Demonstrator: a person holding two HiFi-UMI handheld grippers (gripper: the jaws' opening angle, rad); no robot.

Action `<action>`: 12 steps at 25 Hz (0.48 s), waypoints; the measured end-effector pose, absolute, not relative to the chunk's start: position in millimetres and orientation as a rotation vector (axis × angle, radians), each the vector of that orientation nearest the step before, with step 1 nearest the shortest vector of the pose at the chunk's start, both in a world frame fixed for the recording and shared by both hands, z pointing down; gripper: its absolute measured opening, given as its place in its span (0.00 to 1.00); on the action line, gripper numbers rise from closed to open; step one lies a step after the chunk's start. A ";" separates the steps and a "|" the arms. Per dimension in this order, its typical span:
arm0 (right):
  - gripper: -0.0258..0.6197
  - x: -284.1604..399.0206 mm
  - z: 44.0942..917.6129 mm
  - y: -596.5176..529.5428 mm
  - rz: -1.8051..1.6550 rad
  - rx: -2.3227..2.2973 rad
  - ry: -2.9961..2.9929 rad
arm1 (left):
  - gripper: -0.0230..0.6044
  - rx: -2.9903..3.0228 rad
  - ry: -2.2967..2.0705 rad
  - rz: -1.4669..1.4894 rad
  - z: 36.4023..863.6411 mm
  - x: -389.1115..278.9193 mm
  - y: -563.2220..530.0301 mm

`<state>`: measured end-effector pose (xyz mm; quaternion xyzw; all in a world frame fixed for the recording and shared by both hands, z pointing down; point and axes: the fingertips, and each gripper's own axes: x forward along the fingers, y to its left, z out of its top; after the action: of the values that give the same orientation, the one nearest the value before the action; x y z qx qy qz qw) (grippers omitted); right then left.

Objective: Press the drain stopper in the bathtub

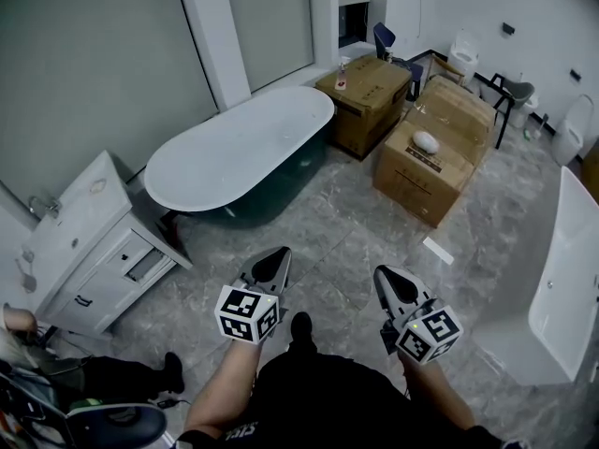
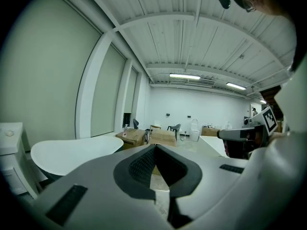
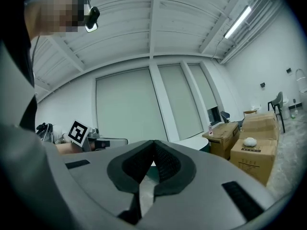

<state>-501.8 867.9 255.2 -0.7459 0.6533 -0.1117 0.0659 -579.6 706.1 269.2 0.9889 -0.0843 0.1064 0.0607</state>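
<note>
The oval bathtub (image 1: 234, 155), white on top with a dark outer wall, stands on the grey stone floor ahead of me by the window wall. No drain stopper shows in any view. My left gripper (image 1: 283, 251) and right gripper (image 1: 380, 272) are held side by side over the floor, well short of the tub, both shut and empty. In the left gripper view the left gripper (image 2: 154, 146) points past the bathtub (image 2: 67, 153). The right gripper (image 3: 153, 143) has its jaw tips together, and the bathtub's end (image 3: 194, 142) shows just beyond.
Cardboard boxes (image 1: 435, 148) stand right of the tub, one with a white object on top. A white vanity cabinet (image 1: 89, 251) is at the left. A second white tub (image 1: 562, 279) lies at the right edge. A person's legs (image 1: 122, 374) are at the lower left.
</note>
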 end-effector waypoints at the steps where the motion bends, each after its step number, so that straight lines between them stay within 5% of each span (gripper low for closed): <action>1: 0.06 -498.1 256.2 859.3 -0.345 -2.250 1.980 | 0.05 2.990 -0.245 0.316 268.7 -572.6 699.8; 12: 0.06 -445.6 248.5 736.7 -0.353 -2.273 2.009 | 0.05 2.992 -0.204 0.284 260.7 -508.3 580.3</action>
<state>-445.6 736.7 248.5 -0.7435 0.6573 -0.1154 0.0437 -508.3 580.3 260.7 0.9912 -0.0676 0.0941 0.0644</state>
